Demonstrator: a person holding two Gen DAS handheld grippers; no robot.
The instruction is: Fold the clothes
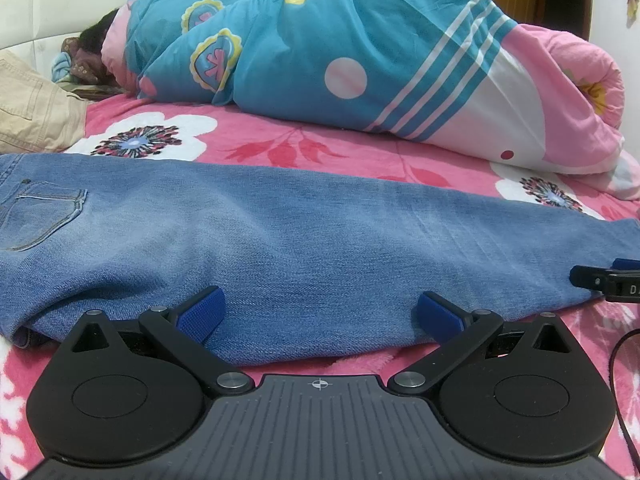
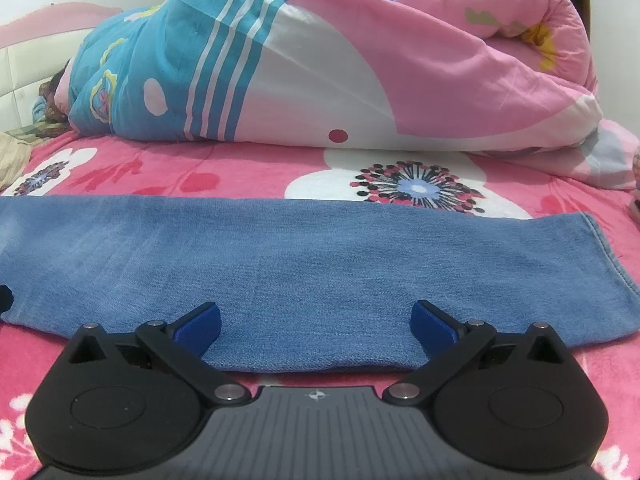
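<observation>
Blue jeans (image 1: 280, 240) lie flat across the pink floral blanket, folded lengthwise, back pocket (image 1: 44, 212) at the left and hem (image 2: 600, 256) at the right. My left gripper (image 1: 320, 300) is open over the near edge of the thigh part, blue pads (image 1: 202, 314) wide apart and resting on the denim without pinching it. My right gripper (image 2: 316, 312) is open just as wide over the near edge of the lower leg (image 2: 320, 272), pressing on nothing. In the left wrist view, the right gripper's fingertip (image 1: 596, 278) shows at the right edge.
A rolled blue and pink duvet (image 1: 360, 52) fills the far side of the bed (image 2: 200, 176). Beige trousers (image 1: 36, 108) lie at the far left. A white padded headboard (image 1: 48, 12) stands behind. A black cable (image 1: 620, 380) runs at the right.
</observation>
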